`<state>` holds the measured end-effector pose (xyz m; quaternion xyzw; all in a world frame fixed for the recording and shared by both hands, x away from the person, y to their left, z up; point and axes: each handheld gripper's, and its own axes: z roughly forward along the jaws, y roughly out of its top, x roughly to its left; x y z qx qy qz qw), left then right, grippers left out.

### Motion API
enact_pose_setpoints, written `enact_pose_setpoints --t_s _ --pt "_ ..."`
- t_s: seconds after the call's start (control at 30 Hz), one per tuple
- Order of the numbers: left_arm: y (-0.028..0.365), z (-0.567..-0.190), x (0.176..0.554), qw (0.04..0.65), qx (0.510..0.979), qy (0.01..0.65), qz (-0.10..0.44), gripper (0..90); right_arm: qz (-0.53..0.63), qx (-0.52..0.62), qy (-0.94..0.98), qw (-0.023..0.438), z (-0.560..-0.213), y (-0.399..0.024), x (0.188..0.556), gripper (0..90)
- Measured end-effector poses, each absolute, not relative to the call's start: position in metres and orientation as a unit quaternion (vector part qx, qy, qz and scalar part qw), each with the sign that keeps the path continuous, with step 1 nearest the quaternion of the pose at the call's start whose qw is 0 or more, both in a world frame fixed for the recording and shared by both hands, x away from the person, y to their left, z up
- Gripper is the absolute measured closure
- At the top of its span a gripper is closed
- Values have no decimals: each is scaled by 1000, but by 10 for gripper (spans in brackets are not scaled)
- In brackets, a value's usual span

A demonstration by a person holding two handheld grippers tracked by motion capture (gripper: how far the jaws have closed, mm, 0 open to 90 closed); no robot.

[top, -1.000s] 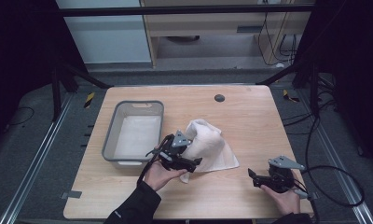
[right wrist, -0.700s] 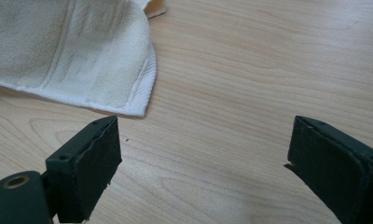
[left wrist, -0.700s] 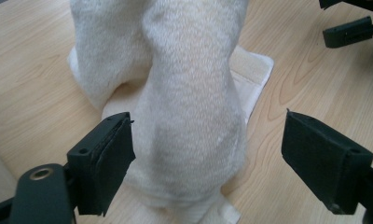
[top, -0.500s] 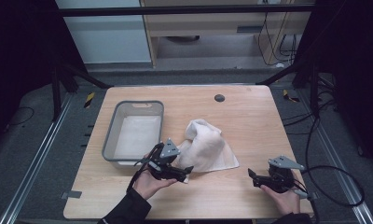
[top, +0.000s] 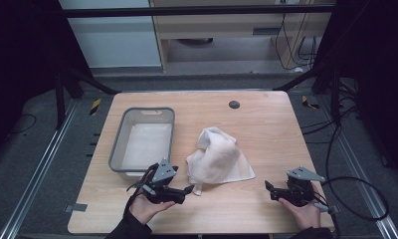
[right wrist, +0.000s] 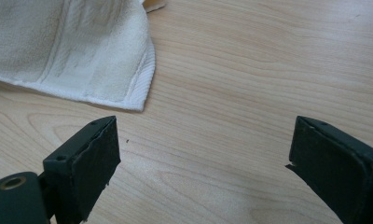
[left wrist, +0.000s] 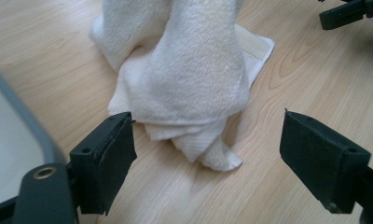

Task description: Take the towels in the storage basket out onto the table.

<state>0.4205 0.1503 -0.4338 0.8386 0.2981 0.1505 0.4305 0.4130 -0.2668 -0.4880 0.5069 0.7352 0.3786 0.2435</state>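
Towel [top: 218, 158], white and crumpled, lies on the worktop [top: 266, 124] just right of the grey basin [top: 141, 142]. We record the left gripper [top: 184, 190] low at the near edge, aimed right at the towel's near corner, fingers [left wrist: 109, 158] spread wide and empty. The right gripper [top: 270, 189] rests apart, pointing left, fingers [right wrist: 89, 163] likewise parted. Its own view adds the towel's ribbed hem; the left gripper view adds a dangling folded tip.

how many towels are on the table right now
1: a white towel lies crumpled mid-table, right of the grey bin. The bin has a pale lining that I cannot identify as cloth.
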Motion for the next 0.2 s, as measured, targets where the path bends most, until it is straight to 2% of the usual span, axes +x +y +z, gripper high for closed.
enact_pose_setpoints --t_s 0.2 --pt "169 -439 410 433 831 314 154 180 378 504 738 243 -489 -265 411 85"
